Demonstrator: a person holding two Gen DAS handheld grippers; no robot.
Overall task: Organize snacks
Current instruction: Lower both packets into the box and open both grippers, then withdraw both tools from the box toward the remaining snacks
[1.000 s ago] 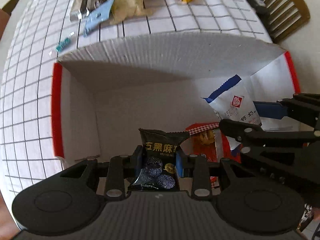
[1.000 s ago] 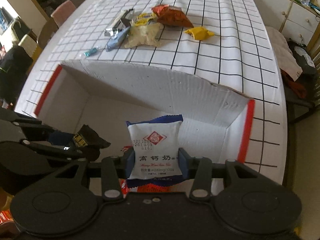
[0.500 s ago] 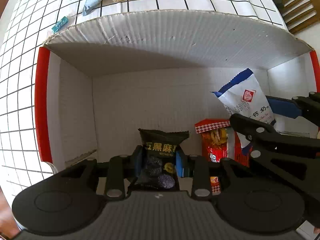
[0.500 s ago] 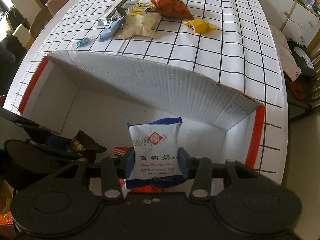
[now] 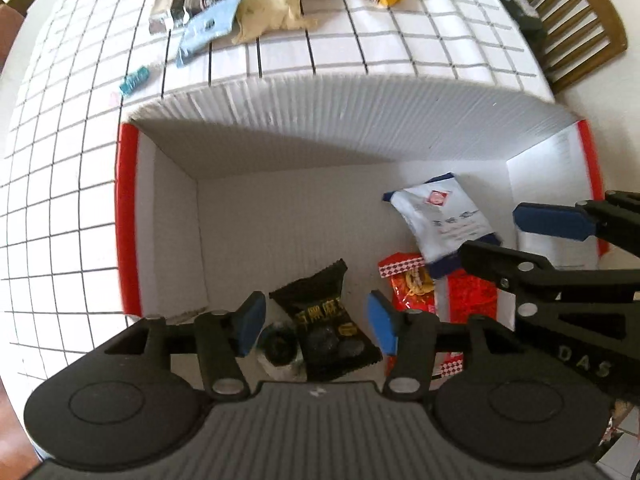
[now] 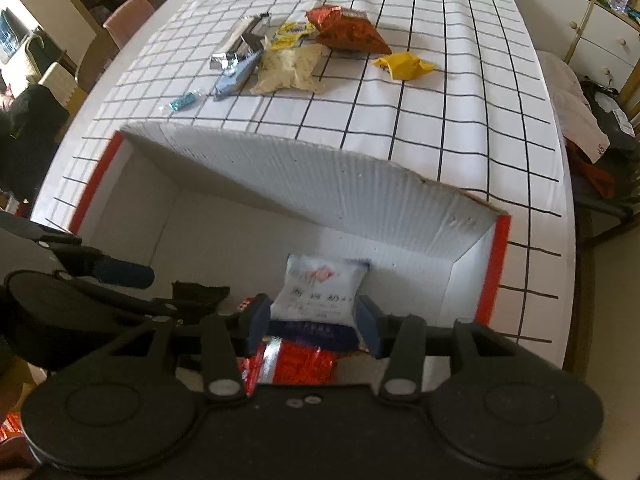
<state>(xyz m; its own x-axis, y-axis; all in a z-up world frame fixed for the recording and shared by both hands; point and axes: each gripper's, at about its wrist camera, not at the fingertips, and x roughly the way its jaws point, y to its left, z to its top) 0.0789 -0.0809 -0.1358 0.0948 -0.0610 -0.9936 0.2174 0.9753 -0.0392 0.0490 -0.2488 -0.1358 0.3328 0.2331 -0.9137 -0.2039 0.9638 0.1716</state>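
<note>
A white cardboard box [image 5: 128, 208] with red edges lies open on the checked tablecloth. My left gripper [image 5: 316, 322] points down into it and its jaws are opening. The black snack packet [image 5: 324, 320] lies tilted on the box floor between the pads, which stand clear of it. My right gripper [image 6: 313, 318] is also opening. The white and blue packet [image 6: 320, 288], blurred, leans away between its pads and rests on a red packet [image 6: 296, 364]. In the left wrist view, the right gripper [image 5: 490, 232] reaches in beside the white packet [image 5: 440, 216].
Beyond the box, several snacks lie on the tablecloth: an orange bag [image 6: 348, 32], a yellow packet [image 6: 404, 65], a beige packet [image 6: 292, 68], a blue packet [image 5: 210, 26], silver bars [image 6: 240, 46] and a small teal candy [image 5: 134, 80]. A wooden chair [image 5: 580, 20] stands at the right.
Both grippers have opened. The black packet has dropped from the left pads and tipped sideways on the box floor. The white packet has slipped from the right pads and leaned back.
</note>
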